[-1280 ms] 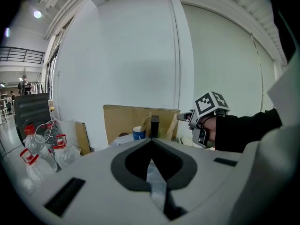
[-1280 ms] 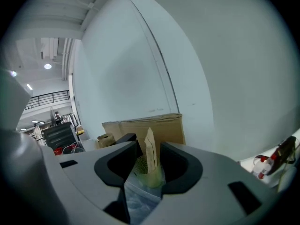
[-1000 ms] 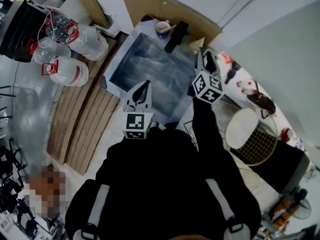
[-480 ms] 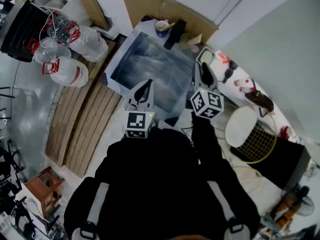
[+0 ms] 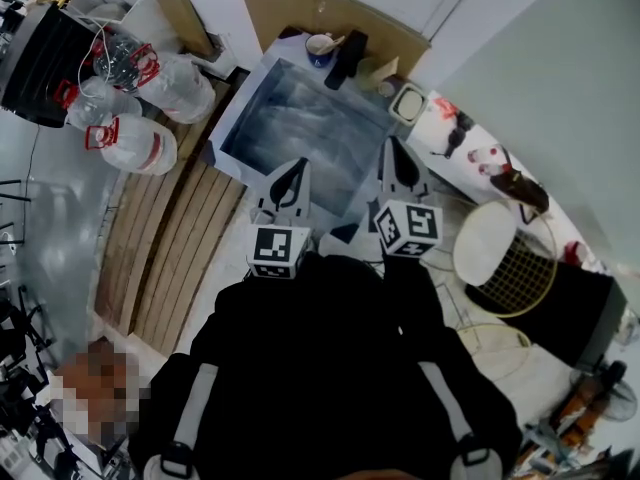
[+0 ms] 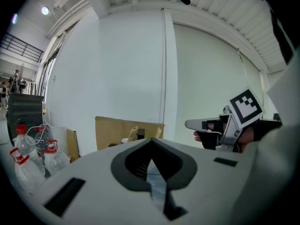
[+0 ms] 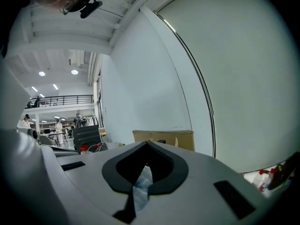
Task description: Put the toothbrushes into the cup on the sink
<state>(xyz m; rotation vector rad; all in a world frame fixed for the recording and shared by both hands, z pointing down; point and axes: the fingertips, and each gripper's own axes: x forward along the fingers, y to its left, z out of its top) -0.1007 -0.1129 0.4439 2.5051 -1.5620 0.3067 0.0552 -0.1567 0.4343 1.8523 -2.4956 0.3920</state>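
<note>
The sink (image 5: 240,108) is a white-rimmed basin with a marbled blue-grey inside, at the top middle of the head view. On its far rim stands a blue and white cup (image 5: 320,47) with a pale stick-like thing leaning in it; I cannot tell whether that is a toothbrush. My left gripper (image 5: 292,166) hangs over the sink's near edge, shut and empty. My right gripper (image 5: 392,144) is over the sink's right rim, shut, with nothing between its jaws. Both gripper views show only closed tips, the left gripper (image 6: 151,140) and the right gripper (image 7: 146,144).
A black object (image 5: 350,60) lies by the cup, and a white square container (image 5: 408,101) sits past the sink's right corner. Cardboard (image 5: 330,8) stands behind the sink. Water bottles (image 5: 150,88) are at the left, over wooden slats (image 5: 170,248). A round white seat (image 5: 485,243) is at the right.
My right gripper has drawn back from the sink's far right corner toward my body, and its jaws have come together. The left gripper has hardly moved.
</note>
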